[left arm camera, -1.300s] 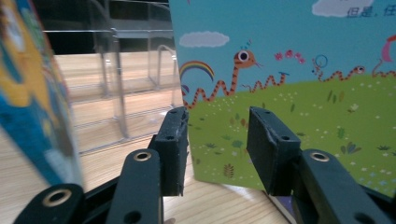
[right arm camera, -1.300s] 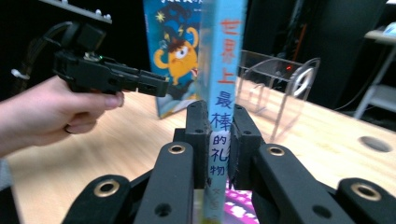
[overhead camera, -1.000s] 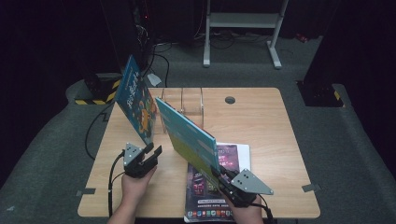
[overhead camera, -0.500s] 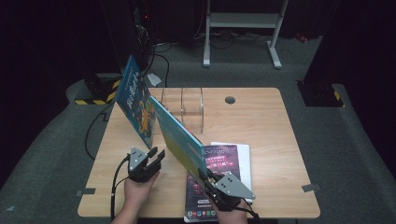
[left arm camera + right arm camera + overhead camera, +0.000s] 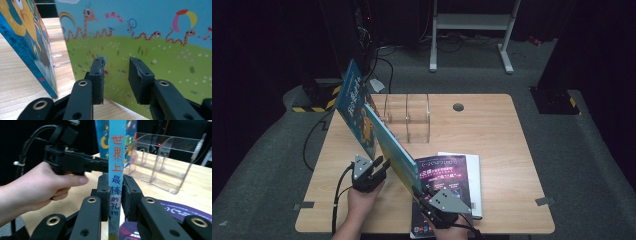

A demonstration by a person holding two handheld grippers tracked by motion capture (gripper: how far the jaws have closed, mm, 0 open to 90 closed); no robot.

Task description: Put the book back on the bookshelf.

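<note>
Jaws of the right tool (image 5: 115, 195) pinch the spine of a light-blue children's book (image 5: 115, 167) near the desk's front edge, the pads pressed against both covers and the red and blue Chinese lettering standing upright between them. In the high view the same book (image 5: 392, 145) rises on edge from the right tool (image 5: 432, 202), slanting away toward the desk's far left corner. Those jaws have just been easing apart a little, with the book between them. Beneath this tool, flat on the desk by the front edge, lies a dark purple magazine (image 5: 447, 172) on top of a white sheet (image 5: 476, 180).

To the left, the left tool (image 5: 379, 167), carried in a person's hand (image 5: 362, 200), has its jaws spread with nothing between the pads; they have just been closing. In the left gripper view this tool (image 5: 116, 72) points at the light-blue book's back cover (image 5: 155, 47), a green meadow with orange worms under a blue sky, though whether the pads touch the cover cannot be told. Just left of it a second picture book (image 5: 27, 45), dark blue with yellow artwork, stands tilted on the desk (image 5: 17, 82). In the high view that second book (image 5: 354, 107) leans near the desk's left edge, beside a clear acrylic divided rack (image 5: 409, 115) set toward the far edge.
</note>
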